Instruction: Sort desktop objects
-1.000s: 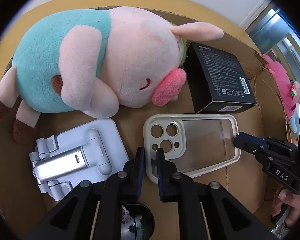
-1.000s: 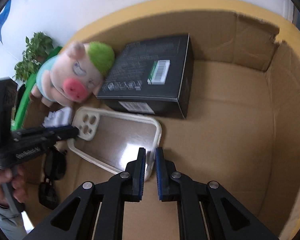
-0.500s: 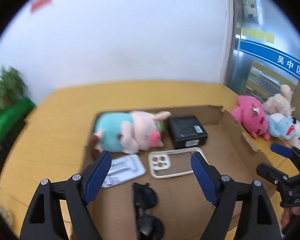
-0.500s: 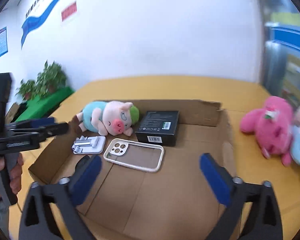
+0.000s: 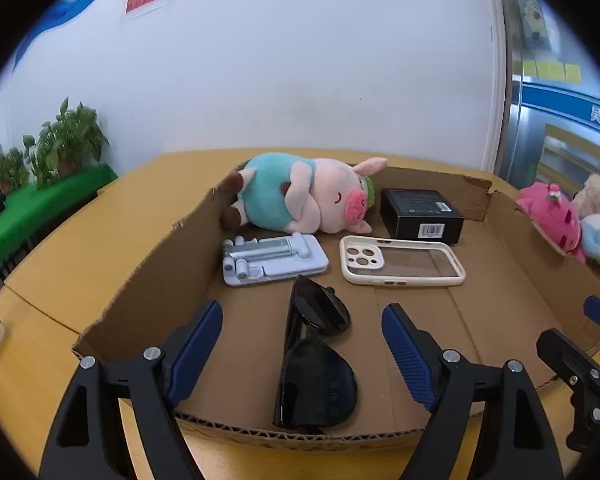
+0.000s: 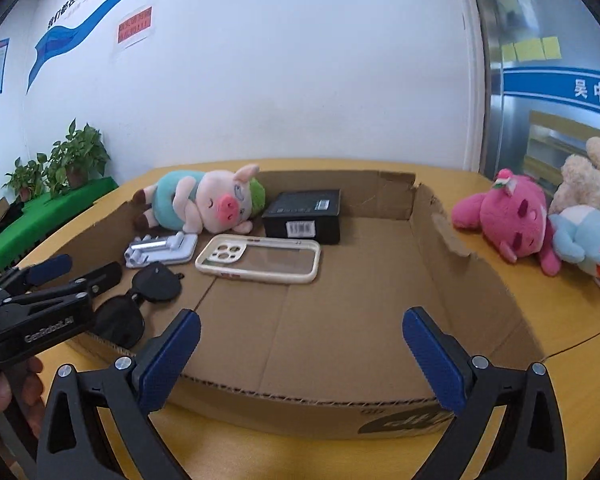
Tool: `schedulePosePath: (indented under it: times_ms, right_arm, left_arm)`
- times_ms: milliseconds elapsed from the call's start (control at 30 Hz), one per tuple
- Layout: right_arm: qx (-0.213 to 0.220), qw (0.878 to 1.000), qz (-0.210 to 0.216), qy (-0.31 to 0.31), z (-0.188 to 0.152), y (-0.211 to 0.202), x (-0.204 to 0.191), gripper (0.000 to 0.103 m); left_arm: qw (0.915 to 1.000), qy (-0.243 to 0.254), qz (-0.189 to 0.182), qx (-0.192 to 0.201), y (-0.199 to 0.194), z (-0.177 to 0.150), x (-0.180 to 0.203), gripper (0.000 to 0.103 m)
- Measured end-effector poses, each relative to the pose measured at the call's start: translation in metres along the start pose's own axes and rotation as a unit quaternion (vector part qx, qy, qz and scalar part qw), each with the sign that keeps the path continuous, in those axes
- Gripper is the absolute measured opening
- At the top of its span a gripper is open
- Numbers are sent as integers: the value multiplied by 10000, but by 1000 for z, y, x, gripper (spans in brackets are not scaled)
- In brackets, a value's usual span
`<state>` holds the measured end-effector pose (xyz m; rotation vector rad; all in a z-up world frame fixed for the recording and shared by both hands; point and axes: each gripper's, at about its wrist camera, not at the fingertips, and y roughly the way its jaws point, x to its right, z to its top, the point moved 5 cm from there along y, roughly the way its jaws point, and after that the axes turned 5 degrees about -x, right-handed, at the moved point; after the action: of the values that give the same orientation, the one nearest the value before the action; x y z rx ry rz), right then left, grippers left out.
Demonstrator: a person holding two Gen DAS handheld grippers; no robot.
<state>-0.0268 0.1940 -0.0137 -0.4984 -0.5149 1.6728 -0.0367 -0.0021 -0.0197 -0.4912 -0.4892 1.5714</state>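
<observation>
Both claws are hanging over the near edge of the cardboard box [image 5: 148, 264] with nothing in them: the left gripper [image 5: 302, 350] is standing wide apart above the sunglasses [image 5: 316, 356], and the right gripper [image 6: 300, 354] is spread about as far as it goes over the bare cardboard floor. Five things are lying in the box: one plush pig [image 5: 300, 200] at the far left, one black carton [image 5: 420, 216] to its right, one grey phone stand [image 5: 272, 258] and one clear phone case [image 5: 400, 266] in the middle row, and one pair of sunglasses nearest. On the table [image 6: 520, 184] to the right of the box, three soft toys are piling together, a pink one [image 6: 508, 216], a blue one [image 6: 588, 236] and a beige one [image 6: 588, 184], though there may be more past the frame edge. The pig is looking soft and light, so a pinch on the body or a leg should be holding. The sunglasses are looking slick and fragile; taking them at the bridge or frame rather than a lens seems wiser. The case is thin and springy, best gripped across a rim. The carton is stiff, and its narrow sides are offering flat faces.
</observation>
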Motion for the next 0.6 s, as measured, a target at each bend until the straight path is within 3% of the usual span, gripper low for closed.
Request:
schedulePosePath:
  times_ms: [133, 267, 600]
  right_arm:
    - [141, 9999, -29, -5, -4, 2, 0, 103]
    - [358, 9993, -70, -36, -6, 2, -1, 103]
    - [347, 9993, -90, -45, -6, 2, -1, 103]
  left_arm:
    - [9995, 145, -13, 294, 1, -5, 4, 83]
    - [9995, 135, -6, 293, 2, -4, 3, 84]
    - [9995, 135, -12, 272, 3, -5, 2, 85]
